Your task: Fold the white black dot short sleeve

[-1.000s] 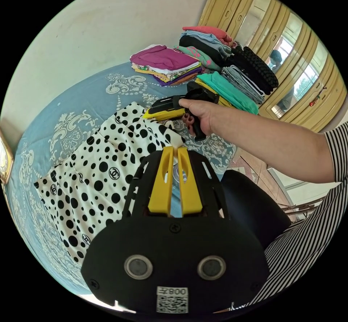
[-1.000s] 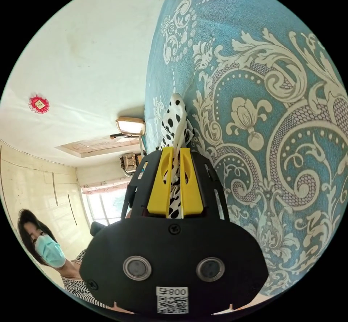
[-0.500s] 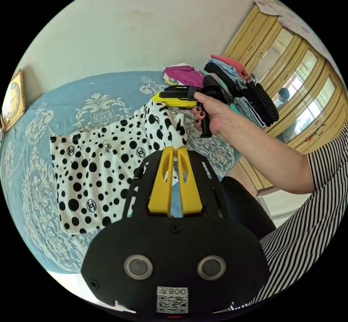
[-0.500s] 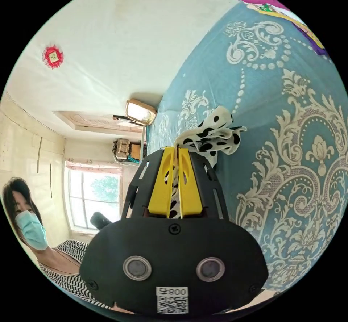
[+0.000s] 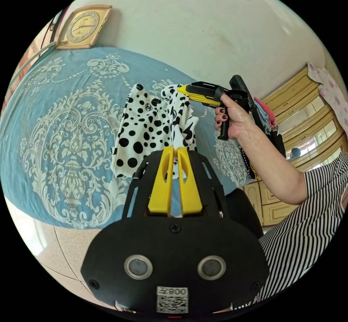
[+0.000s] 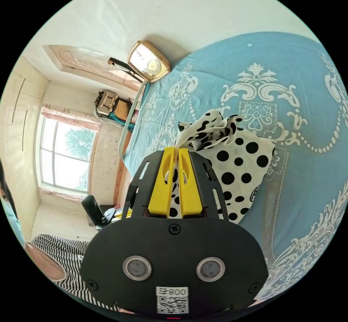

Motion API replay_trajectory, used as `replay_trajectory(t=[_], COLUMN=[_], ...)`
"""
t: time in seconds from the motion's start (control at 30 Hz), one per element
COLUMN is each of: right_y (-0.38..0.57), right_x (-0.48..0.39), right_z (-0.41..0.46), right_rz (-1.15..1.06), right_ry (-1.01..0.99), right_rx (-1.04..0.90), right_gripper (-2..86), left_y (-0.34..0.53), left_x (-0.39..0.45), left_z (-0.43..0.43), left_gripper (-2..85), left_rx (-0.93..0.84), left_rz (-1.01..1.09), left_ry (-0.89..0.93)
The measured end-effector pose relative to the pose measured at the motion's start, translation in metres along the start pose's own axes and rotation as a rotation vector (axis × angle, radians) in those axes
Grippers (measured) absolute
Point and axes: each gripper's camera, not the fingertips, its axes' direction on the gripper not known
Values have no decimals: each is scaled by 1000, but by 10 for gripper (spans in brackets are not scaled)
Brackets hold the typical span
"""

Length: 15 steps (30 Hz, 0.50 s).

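The bed has a blue cover with a cream ornament pattern, and one long side of it stands against the pale wall. The white shirt with black dots hangs bunched above the cover, and in the left gripper view its lower edge seems to touch the cover near the bed's edge, though I cannot tell this surely. A gold-framed clock leans on the wall at one end of the bed, and its lower edge rests on the cover.
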Motion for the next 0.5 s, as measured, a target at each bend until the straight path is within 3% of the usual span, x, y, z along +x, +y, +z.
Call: replay_trajectory(t=[0.5], right_y=[-110], right_x=[-138], right_z=[111], right_rz=[-16], right_ry=[198], right_rx=[-171], right_gripper=[19], left_y=[104], left_x=[-228], left_z=[51], left_gripper=[21], left_rx=[-55], left_rz=[-286], left_ry=[149])
